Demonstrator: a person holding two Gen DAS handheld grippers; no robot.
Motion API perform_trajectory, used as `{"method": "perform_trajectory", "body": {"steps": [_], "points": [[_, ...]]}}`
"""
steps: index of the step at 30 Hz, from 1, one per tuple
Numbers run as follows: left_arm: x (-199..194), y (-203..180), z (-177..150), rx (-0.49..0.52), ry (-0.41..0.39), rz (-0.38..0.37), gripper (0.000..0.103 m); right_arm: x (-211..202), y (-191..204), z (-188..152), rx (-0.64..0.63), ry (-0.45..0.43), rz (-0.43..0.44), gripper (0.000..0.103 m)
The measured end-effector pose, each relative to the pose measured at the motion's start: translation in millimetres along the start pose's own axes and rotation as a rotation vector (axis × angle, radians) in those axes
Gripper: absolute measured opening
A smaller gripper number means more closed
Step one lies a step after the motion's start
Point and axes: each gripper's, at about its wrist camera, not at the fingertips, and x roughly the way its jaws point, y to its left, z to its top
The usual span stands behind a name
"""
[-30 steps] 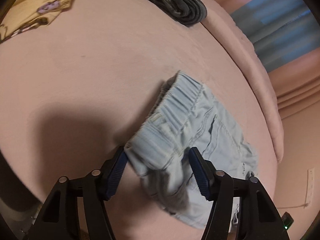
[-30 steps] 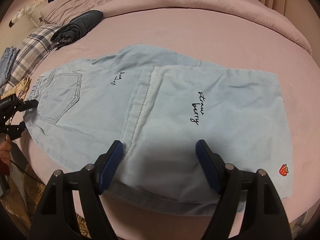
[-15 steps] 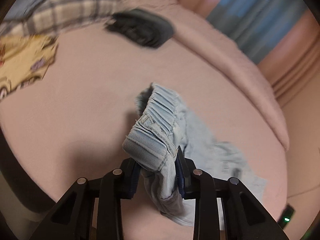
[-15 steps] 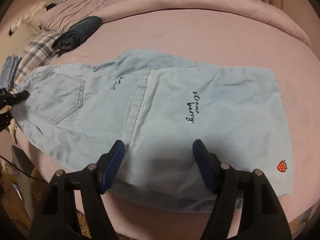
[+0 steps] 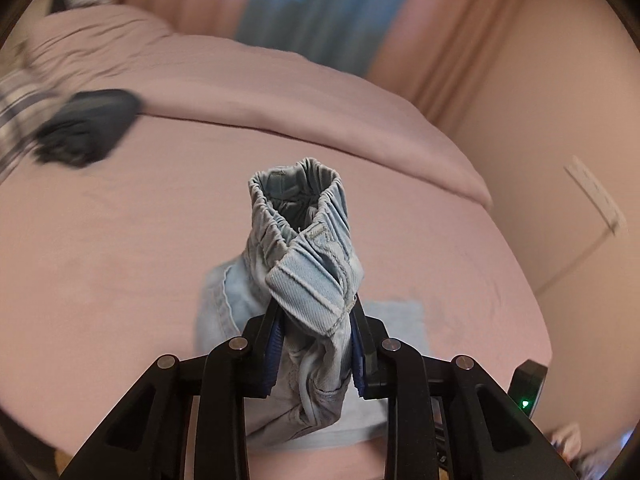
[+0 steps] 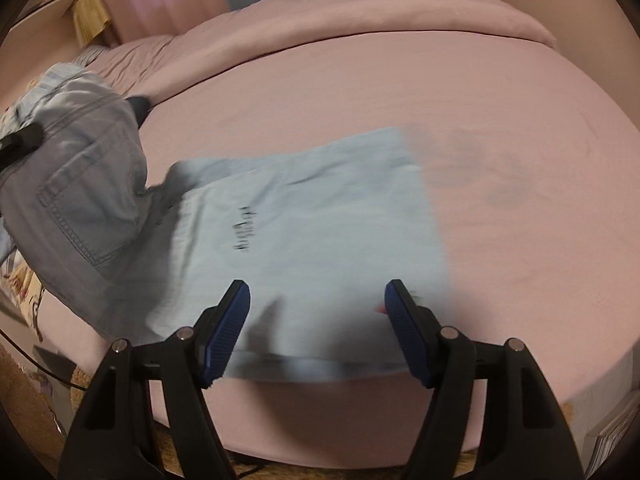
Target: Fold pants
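Left wrist view: the left gripper (image 5: 316, 344), jaws closing on the pants (image 5: 308, 264) waistband above the bed (image 5: 120, 240), likely next carries it over the legs; the right gripper (image 6: 318, 332) jaws spread, empty.

The pants (image 6: 312, 232) lie on the bed (image 6: 500, 120), their legs flat near its front edge. The waistband (image 5: 304, 236) end is up off the bed, bunched between the pads of the left gripper (image 5: 316, 344), which are closing on it. Seen from the right, that lifted end with its back pocket (image 6: 92, 212) hangs to the left of the flat legs. The right gripper (image 6: 316, 320) is above the front edge of the legs, jaws apart, nothing between them. A folded dark garment (image 5: 86, 128) sits far back on the left, beside a plaid cloth (image 5: 12, 108). A rolled duvet (image 5: 280, 96) runs along the far side of the bed.
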Motion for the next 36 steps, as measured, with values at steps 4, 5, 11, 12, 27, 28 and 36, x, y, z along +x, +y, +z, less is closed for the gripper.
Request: {"method": "perform_trajectory", "body": {"steps": [4, 5, 11, 12, 27, 28, 36], "points": [[35, -34, -3, 0.066, 0.096, -0.071, 0.026, -8, -33, -7, 0.075, 0.002, -0.035, 0.069], [43, -41, -5, 0.080, 0.111, -0.071, 0.026, -8, -40, -9, 0.094, 0.006, -0.042, 0.069], [86, -85, -29, 0.176, 0.221, -0.084, 0.025, -13, -71, -21, 0.190, 0.013, -0.044, 0.069], [98, -91, -37, 0.207, 0.249, -0.093, 0.025, -13, -75, -23, 0.200, 0.014, -0.043, 0.069], [94, -69, -53, 0.157, 0.418, -0.331, 0.066, -34, -89, -18, 0.245, -0.031, 0.003, 0.070], [85, -59, -49, 0.151, 0.398, -0.312, 0.066, -37, -89, -16, 0.244, -0.041, 0.008, 0.070], [57, 5, -50, 0.143, 0.324, -0.105, 0.066, -49, -58, 29, 0.150, -0.109, 0.159, 0.021]]}}
